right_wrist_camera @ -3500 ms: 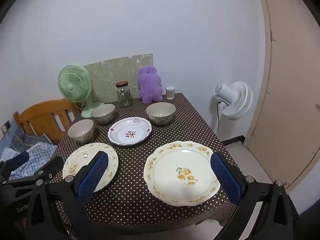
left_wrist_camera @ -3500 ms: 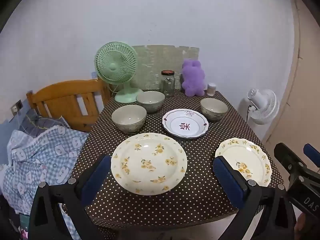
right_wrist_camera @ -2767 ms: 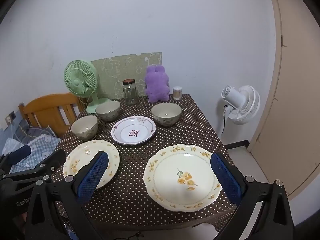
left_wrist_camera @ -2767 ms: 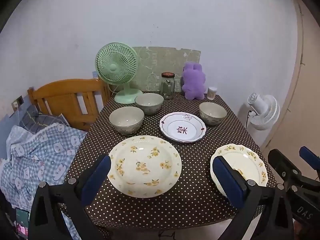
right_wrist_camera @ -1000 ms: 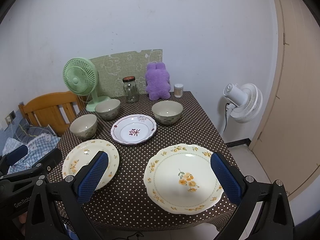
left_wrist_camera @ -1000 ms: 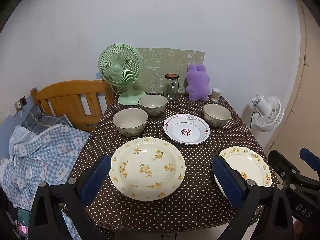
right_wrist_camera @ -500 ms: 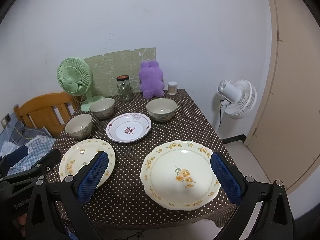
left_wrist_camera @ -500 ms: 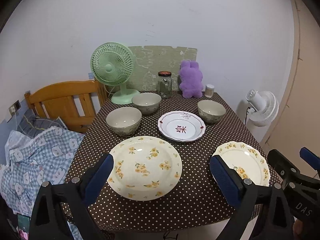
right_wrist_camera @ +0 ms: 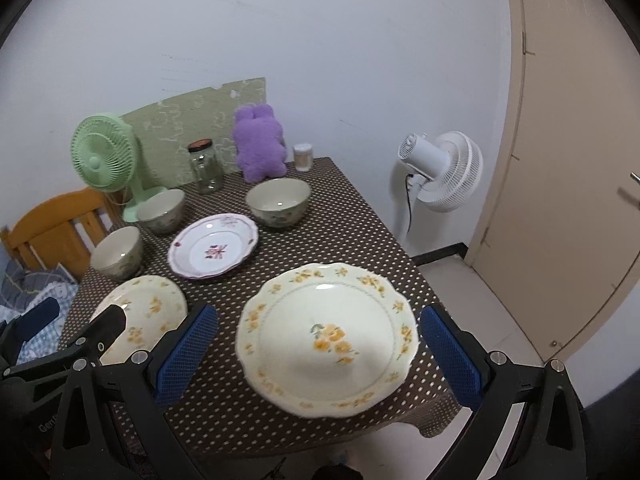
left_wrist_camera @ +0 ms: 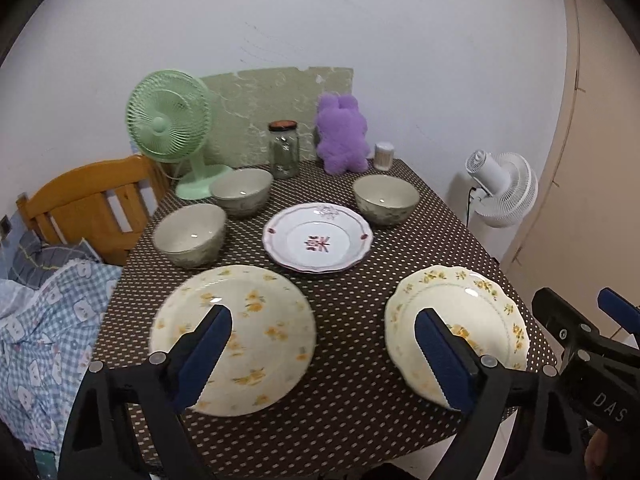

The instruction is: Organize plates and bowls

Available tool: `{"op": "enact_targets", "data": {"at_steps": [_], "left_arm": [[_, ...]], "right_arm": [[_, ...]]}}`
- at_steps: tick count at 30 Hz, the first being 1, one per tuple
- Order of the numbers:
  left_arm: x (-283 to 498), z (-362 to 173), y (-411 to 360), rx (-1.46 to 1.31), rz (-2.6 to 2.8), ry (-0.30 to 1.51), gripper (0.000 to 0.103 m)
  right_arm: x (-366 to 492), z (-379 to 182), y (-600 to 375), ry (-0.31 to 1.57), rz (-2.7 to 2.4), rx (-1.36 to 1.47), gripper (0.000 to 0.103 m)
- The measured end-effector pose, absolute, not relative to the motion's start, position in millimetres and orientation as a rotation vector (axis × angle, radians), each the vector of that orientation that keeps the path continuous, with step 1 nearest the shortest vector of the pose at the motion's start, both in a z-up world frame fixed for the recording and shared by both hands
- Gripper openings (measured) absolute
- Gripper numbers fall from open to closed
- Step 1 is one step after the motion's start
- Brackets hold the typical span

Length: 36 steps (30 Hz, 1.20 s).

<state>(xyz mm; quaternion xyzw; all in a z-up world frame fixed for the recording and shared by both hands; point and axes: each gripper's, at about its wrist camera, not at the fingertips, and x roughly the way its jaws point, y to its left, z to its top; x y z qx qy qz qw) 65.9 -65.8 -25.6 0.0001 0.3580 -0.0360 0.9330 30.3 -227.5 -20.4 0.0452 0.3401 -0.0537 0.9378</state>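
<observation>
Both grippers, the left gripper [left_wrist_camera: 322, 344] and right gripper [right_wrist_camera: 318, 344], were brought slightly nearer the plates [left_wrist_camera: 234, 338] and bowls [left_wrist_camera: 188, 234] at frame centre, jaws spread, nothing grasped or yet stacked.

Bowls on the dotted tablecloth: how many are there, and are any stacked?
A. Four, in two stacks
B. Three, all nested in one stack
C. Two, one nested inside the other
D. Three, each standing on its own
D: the left wrist view shows three separate bowls, one front left, one behind it, one on the right, none nested.
</observation>
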Motion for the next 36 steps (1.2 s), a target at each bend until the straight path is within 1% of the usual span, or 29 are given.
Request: {"op": "enact_targets", "data": {"at_steps": [9, 23, 32, 34, 36], "left_arm": [[111, -61, -114, 0.008, -0.045, 0.836, 0.091], [145, -129, -157, 0.012, 0.009, 0.992, 0.089], [154, -152, -161, -0.036, 0.057, 1.07, 0.087], [155, -155, -160, -0.047, 0.065, 1.08, 0.087], [157, -157, -161, -0.059, 0.068, 1.094, 0.087]], "right_arm": [[89, -52, -275, 0.791, -0.068, 0.074, 0.099], [152, -118, -313, 0.922, 0.003, 0.041, 0.094], [176, -154, -321, 1.033, 0.042, 0.061, 0.085], [180, -160, -318, 1.059, 0.066, 0.058, 0.078], [182, -164, -316, 1.08, 0.093, 0.056, 0.075]]}}
